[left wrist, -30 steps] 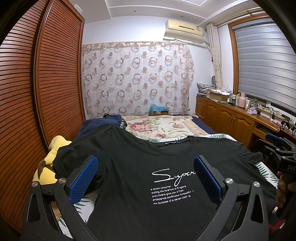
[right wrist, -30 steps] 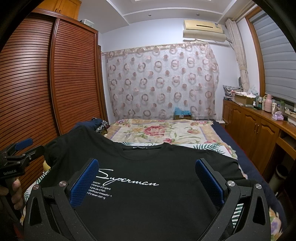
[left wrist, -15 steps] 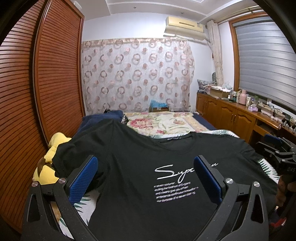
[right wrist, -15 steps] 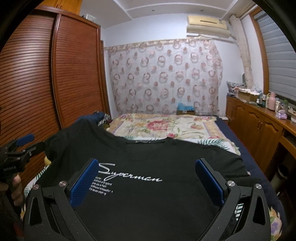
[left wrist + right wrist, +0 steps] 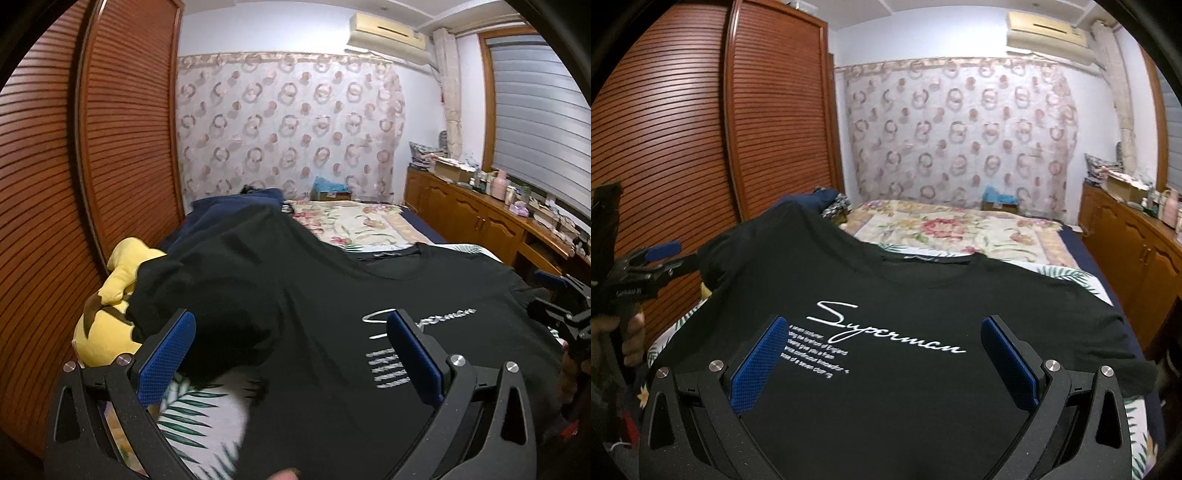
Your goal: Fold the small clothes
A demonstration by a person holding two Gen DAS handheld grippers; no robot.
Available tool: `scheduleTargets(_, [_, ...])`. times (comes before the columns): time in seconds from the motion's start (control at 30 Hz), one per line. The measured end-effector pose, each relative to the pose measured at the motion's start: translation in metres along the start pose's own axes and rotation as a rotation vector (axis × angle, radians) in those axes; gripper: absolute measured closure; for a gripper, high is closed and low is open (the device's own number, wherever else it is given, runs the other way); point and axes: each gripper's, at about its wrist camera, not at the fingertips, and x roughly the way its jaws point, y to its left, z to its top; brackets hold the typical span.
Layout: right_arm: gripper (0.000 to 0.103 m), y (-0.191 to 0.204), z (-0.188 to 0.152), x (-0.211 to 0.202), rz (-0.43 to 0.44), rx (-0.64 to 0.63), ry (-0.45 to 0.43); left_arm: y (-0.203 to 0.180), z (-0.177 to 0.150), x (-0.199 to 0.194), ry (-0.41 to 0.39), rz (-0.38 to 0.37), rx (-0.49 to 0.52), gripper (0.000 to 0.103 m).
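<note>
Black cotton T-shirt with white script print [image 5: 886,332] lies spread face-up on the leaf-patterned bedsheet [image 5: 199,410], filling both frames' lower half. Left gripper [image 5: 291,354] and right gripper [image 5: 886,360] hover over it, fingers spread wide, gripping nothing.

"Superman" — black T-shirt [image 5: 908,295] print

I see a matt black cloth T-shirt [image 5: 905,295], glossy slatted wood wardrobe doors [image 5: 683,129], and tongs pads [image 5: 759,363] of rough blue rubber.
</note>
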Motion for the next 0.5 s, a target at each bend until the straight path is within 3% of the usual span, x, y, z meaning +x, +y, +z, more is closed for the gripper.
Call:
scheduleTargets(0.2, [0.0, -0.008, 0.005, 0.013, 0.017, -0.028, 0.034, 0.03, 0.003, 0.01, 0.01, -0.012, -0.038, 0.001])
scheduleTargets(0.5, [0.0, -0.004, 0.004, 0.033, 0.046, -0.056, 0.053, 0.081, 0.007, 0.039, 0.058, 0.011, -0.098, 0.032])
